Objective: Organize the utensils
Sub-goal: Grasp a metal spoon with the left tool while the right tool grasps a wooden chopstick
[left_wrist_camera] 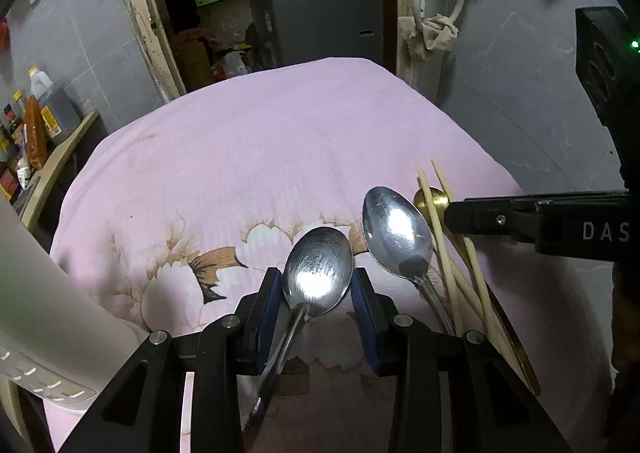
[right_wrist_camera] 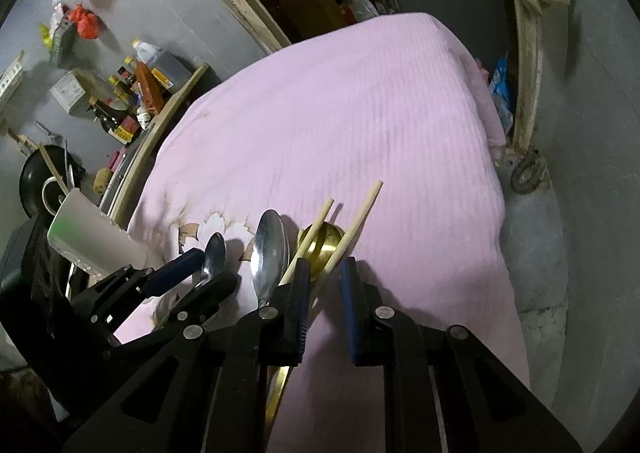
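Pink cloth [left_wrist_camera: 248,141] covers the bed, and the utensils lie in a row near its front edge. They are being lined up side by side.

The left gripper [left_wrist_camera: 318,293] has its jaws partly open around a steel spoon [left_wrist_camera: 318,267]. I cannot tell if the pads press on it.

Beside it lie a second steel spoon [left_wrist_camera: 394,231], two chopsticks [left_wrist_camera: 448,253] and a gold spoon [right_wrist_camera: 320,243].

The right gripper [right_wrist_camera: 324,285] is nearly shut, with one chopstick running between its jaws. I cannot tell if they pinch it.

Next, I think it must squeeze that chopstick and set it straight.
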